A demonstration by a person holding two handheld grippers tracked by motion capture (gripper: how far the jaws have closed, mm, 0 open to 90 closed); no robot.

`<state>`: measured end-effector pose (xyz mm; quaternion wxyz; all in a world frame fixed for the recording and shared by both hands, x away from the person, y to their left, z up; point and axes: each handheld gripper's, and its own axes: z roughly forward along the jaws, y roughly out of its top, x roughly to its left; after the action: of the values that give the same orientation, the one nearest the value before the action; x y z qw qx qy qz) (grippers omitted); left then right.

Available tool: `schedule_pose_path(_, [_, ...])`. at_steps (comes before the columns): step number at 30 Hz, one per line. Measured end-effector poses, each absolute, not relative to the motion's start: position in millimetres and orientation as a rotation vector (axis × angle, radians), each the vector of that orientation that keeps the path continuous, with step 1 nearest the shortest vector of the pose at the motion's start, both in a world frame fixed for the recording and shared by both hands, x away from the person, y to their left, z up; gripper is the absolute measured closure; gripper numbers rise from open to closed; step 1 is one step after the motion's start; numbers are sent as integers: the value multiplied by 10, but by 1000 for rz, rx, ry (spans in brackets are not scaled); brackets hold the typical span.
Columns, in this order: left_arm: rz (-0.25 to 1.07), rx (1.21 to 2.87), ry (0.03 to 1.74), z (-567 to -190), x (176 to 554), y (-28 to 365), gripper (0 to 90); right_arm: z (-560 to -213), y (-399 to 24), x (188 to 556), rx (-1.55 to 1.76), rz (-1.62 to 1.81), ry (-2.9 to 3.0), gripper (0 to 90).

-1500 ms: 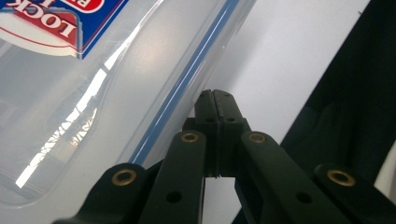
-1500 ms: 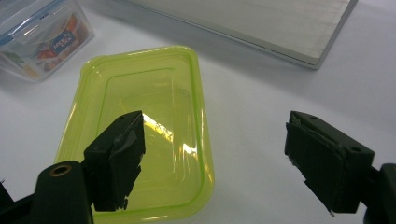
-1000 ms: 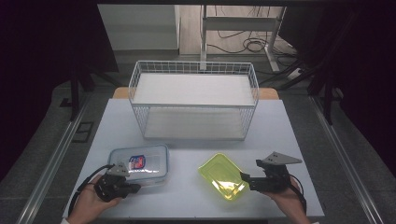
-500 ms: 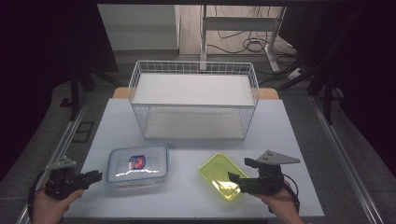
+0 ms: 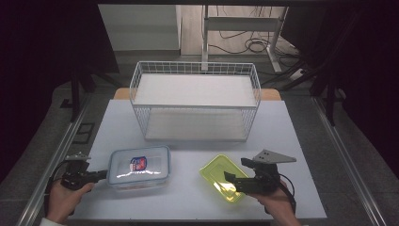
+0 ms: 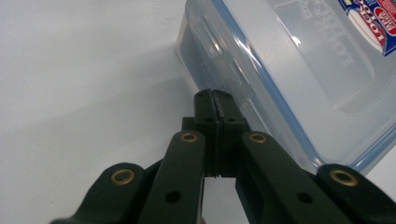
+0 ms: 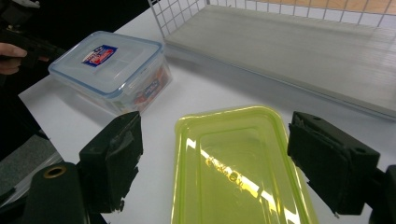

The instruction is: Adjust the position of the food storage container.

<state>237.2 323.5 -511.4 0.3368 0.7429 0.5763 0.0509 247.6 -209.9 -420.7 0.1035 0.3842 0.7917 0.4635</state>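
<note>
A clear box with a blue-rimmed lid (image 5: 139,165) (image 6: 299,70) (image 7: 109,70) stands at the front left of the table. My left gripper (image 5: 102,175) (image 6: 215,100) lies level with its tips at the box's left side. Its jaws have just been closing and now stand shut with nothing between them. A yellow-green lid (image 5: 216,172) (image 7: 233,163) lies flat at the front right. My right gripper (image 5: 231,181) (image 7: 215,140) hovers over its near end, open, with one jaw to each side and the pads clear of it.
A white wire basket (image 5: 195,106) (image 7: 177,14) with a pale floor stands at the back middle of the white table (image 5: 188,207). The table's edge runs close to the left of my left hand (image 5: 66,200). Dark floor and cables lie beyond.
My left gripper swung out from the box's front corner to the left, then came back so its tips meet the box's left side. The right gripper rose slightly over the yellow-green lid.
</note>
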Motion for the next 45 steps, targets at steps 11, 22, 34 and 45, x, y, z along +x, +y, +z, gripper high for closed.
schedule_pose_path(11, [126, 1961, 1474, -5104, 2430, 3050, 898, -4247, -2128, 2522, 1164, 1353, 2333, 188])
schedule_pose_path(22, [150, 1857, 1510, -5058, 2397, 3131, 657, -4208, -2089, 2498, 1189, 1407, 2339, 184])
schedule_pose_path(34, [69, 1694, 1457, -4872, 2316, 3095, 195, -4118, -1733, 2506, 1211, 1420, 2416, 176])
schedule_pose_path(45, [56, 1649, 1434, -4841, 2312, 3091, 150, -4117, -1325, 2632, 1258, 1419, 2433, 151])
